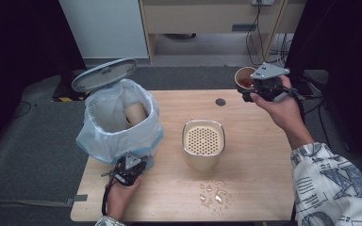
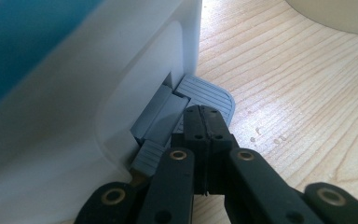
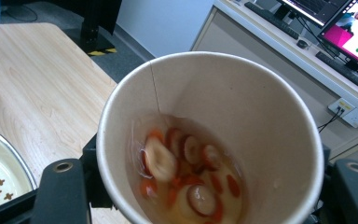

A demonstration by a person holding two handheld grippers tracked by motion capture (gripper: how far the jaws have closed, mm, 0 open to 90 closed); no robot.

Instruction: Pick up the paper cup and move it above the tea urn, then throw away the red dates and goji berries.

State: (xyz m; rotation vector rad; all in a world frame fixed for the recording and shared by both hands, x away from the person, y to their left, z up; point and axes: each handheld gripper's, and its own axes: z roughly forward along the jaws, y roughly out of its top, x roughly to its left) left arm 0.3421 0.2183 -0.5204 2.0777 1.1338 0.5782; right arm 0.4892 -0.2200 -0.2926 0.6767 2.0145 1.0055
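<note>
I am pressing my left gripper (image 2: 204, 122), jaws closed and empty, onto the bin (image 1: 118, 125) pedal (image 2: 204, 95) near the table's (image 1: 259, 155) left edge. My right gripper (image 1: 259, 89) is clamping one paper cup (image 3: 209, 140) beyond the far right corner, over open floor. One strainer pot (image 1: 203, 143) is sitting mid-table; a second cup (image 1: 135, 113) is lying in the bin.

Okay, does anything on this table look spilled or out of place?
Yes. A small puddle of drops lies on the table in front of the beige strainer container, so some liquid missed it. A paper cup lies tilted inside the open pedal bin. The cup of leftovers in the right gripper looks upright.
</note>
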